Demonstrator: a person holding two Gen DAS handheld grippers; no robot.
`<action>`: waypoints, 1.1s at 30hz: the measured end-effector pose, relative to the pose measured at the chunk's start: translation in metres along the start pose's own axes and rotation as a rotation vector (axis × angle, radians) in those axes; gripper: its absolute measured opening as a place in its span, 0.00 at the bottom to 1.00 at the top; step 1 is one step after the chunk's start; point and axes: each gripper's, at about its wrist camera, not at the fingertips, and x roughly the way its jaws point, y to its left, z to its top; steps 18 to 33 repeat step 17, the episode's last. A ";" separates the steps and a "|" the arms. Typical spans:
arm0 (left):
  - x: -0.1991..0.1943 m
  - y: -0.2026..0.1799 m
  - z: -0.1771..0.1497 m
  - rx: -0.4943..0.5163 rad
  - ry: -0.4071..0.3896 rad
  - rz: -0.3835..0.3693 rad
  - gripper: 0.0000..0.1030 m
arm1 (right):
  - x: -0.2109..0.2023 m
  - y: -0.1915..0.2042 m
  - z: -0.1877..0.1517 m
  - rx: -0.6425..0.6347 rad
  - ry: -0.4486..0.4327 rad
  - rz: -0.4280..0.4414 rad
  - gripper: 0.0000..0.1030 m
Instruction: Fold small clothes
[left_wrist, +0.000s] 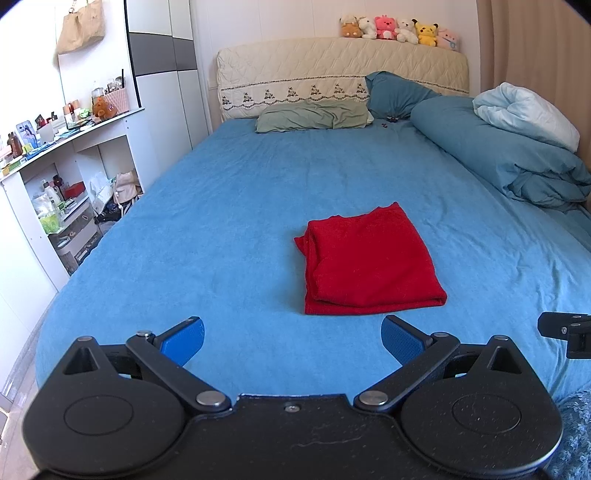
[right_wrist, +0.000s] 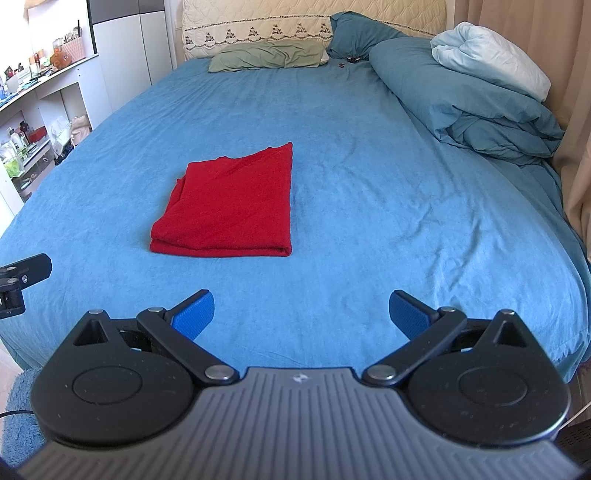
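Red cloth (left_wrist: 369, 260) lies folded at frame centre on the bed (left_wrist: 221, 221); left tongs (left_wrist: 291, 338) and right tongs (right_wrist: 301, 314) spread apart, empty, low in frame.

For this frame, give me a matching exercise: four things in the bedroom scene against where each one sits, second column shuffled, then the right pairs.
Things:
1. red garment
2. plush toys
3. green pillow
4. white bundle

Places:
A. on top of the headboard
B. folded on the middle of the blue sheet
C. on the rolled teal duvet
D. flat at the foot of the headboard

Pairs: 1-B, 2-A, 3-D, 4-C
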 end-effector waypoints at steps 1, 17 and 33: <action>0.000 0.000 0.000 0.000 0.000 0.000 1.00 | 0.000 0.000 0.000 0.000 0.000 -0.001 1.00; 0.000 0.007 -0.001 -0.027 -0.022 -0.016 1.00 | 0.003 0.001 -0.001 0.001 0.001 0.006 1.00; 0.000 0.007 -0.001 -0.027 -0.022 -0.016 1.00 | 0.003 0.001 -0.001 0.001 0.001 0.006 1.00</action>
